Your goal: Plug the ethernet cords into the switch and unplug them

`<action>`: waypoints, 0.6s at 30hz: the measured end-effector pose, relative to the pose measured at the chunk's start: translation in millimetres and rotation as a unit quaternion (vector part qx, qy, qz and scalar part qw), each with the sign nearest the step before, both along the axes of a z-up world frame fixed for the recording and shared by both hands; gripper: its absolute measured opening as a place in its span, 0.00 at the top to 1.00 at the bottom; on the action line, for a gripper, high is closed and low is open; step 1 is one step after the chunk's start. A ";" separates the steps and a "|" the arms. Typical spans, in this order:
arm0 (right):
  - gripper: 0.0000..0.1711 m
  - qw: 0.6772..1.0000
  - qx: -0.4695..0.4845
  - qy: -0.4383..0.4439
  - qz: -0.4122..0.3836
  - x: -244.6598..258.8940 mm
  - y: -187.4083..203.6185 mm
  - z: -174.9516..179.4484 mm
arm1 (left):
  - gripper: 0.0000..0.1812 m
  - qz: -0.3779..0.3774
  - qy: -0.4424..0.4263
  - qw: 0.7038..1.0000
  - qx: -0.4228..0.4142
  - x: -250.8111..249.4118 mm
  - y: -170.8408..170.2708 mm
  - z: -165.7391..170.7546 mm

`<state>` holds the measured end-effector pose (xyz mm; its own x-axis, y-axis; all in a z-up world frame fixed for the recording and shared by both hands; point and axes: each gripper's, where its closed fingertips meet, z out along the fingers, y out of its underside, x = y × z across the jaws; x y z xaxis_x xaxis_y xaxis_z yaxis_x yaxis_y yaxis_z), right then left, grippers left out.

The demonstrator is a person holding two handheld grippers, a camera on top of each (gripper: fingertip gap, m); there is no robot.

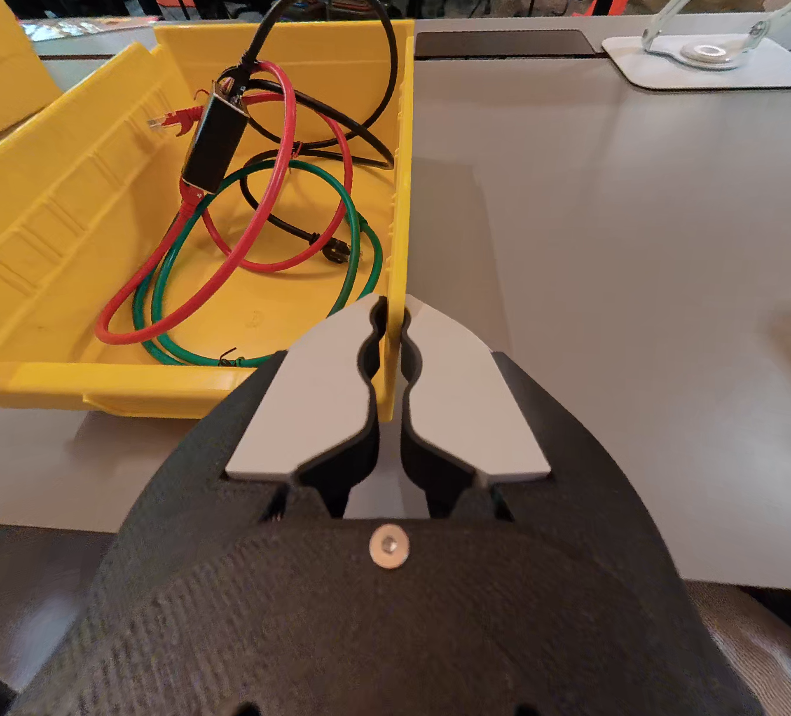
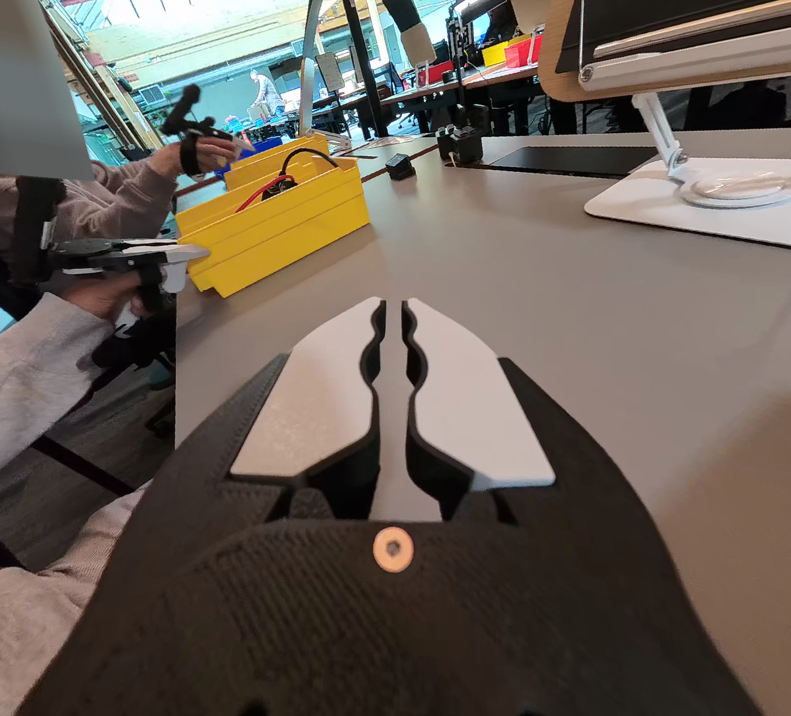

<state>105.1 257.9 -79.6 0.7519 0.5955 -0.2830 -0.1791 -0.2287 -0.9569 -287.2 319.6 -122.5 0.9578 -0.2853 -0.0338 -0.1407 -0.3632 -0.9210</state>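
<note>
- The switch [image 1: 216, 141] lies in the yellow bin [image 1: 64, 233], tangled with the red cord [image 1: 257, 233], green cord [image 1: 364, 224] and black cable [image 1: 385, 53].
- The left gripper [image 1: 394, 310] is clenched on the bin's right wall; tugging could tip it.
- The right gripper [image 2: 394, 305] is nearly closed, empty, over the table [image 2: 556, 310], well apart.
</note>
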 end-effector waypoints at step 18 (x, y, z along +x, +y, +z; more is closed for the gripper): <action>0.94 0.999 -0.027 -0.013 -0.027 12.9 2.7 -14.8 | 0.64 0.037 0.253 0.966 0.036 -83.5 154.1 25.8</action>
